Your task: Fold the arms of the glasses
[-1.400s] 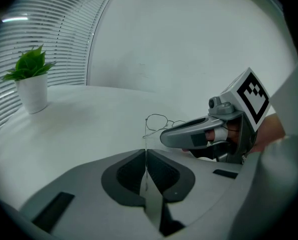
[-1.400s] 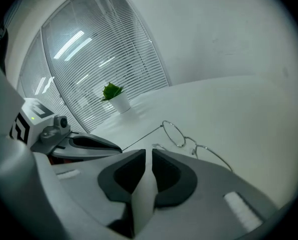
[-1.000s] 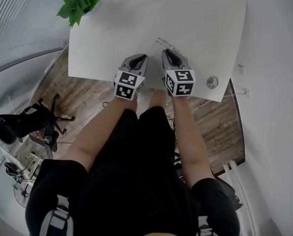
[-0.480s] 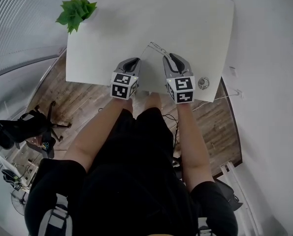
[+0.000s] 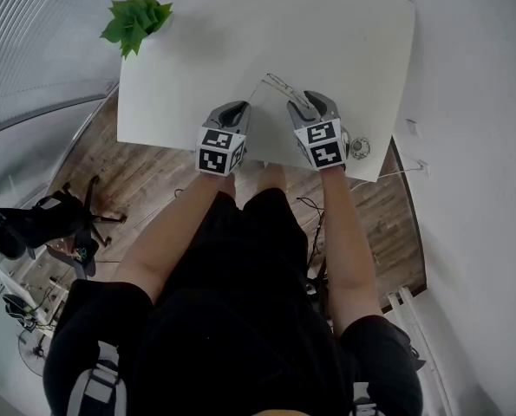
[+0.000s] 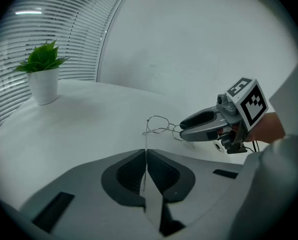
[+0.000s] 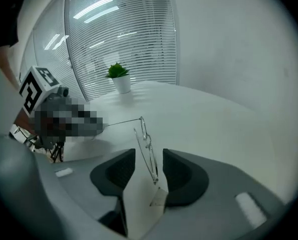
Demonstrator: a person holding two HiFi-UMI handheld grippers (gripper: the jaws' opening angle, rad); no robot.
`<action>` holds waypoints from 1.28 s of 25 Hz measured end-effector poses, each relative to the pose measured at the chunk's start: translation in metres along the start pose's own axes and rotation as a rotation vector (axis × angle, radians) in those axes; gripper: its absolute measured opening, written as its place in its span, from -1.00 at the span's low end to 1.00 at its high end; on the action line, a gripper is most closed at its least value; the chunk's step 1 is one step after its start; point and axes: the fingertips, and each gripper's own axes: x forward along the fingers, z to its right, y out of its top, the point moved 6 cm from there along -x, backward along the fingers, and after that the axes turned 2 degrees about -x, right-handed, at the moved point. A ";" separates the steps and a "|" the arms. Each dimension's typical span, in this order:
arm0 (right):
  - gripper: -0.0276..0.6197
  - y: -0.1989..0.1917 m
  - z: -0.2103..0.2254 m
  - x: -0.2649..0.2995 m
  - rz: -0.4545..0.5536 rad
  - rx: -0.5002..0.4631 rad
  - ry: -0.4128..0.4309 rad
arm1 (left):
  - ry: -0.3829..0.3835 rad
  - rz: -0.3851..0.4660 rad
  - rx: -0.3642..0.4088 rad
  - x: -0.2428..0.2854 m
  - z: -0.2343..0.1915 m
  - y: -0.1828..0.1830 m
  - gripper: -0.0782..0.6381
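Note:
Thin wire-rimmed glasses (image 5: pixel 279 85) lie on the white table (image 5: pixel 240 33) near its front edge. My left gripper (image 5: pixel 240 106) is shut on one arm of the glasses (image 6: pixel 161 126); the wire runs straight back into its closed jaws (image 6: pixel 145 153). My right gripper (image 5: pixel 304 102) is beside it on the right, and its jaws are opening. The front of the glasses (image 7: pixel 146 144) stands edge-on between the right gripper's pads (image 7: pixel 149 160), and neither pad presses on it. From the left gripper view, the right gripper (image 6: pixel 185 130) reaches the far end of the frame.
A potted green plant (image 5: pixel 134 20) stands at the table's far left corner. A round cap (image 5: pixel 360 146) sits in the table near its front right corner. Both grippers work close to the table's front edge. An office chair (image 5: pixel 32 219) stands on the wooden floor to the left.
The right gripper's jaws have spread apart, and it has rolled and shifted slightly right. The left gripper has kept its grip in place.

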 end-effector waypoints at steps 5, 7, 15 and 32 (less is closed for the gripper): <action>-0.48 -0.004 -0.002 0.006 -0.047 -0.064 -0.001 | -0.002 0.002 0.000 -0.001 0.001 0.001 -0.73; -0.58 -0.005 -0.003 0.006 -0.058 -0.083 -0.009 | -0.005 0.002 -0.001 -0.001 0.002 0.002 -0.73; -0.75 -0.005 -0.004 0.006 -0.055 -0.115 -0.015 | -0.056 -0.007 0.017 0.001 0.016 0.002 -0.72; -0.78 -0.005 -0.009 0.003 -0.049 -0.122 -0.004 | -0.317 -0.007 -0.031 0.024 0.051 0.004 -0.55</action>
